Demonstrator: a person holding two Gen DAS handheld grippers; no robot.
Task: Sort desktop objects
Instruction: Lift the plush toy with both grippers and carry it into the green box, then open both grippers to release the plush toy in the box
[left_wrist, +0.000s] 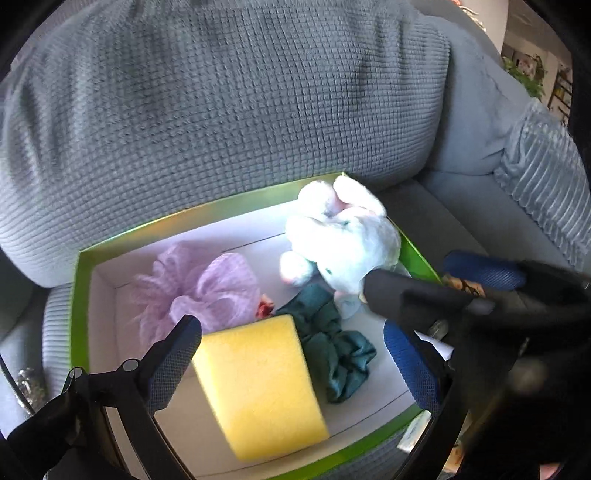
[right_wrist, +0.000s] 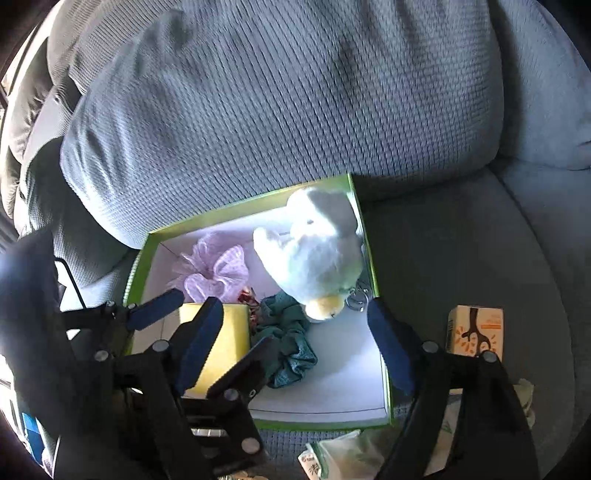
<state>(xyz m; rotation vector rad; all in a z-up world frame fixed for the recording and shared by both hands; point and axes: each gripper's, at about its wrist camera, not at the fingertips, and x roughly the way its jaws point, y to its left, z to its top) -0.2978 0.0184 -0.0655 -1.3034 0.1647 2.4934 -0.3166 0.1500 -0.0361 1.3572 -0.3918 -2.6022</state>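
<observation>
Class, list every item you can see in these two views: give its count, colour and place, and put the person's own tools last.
box: 1, green rim, white inside, on the sofa
sponge: 1, yellow, in box, near side
dark scrunchie: 1, teal, in box, beside sponge
light scrunchie: 1, lilac, in box, far left
plush toy: 1, white, box's far right corner
carton: 1, cream and orange, on seat right of box
cushion: 1, grey, behind box
left gripper: 1, black, open over box
right gripper: 1, black, open over box
</observation>
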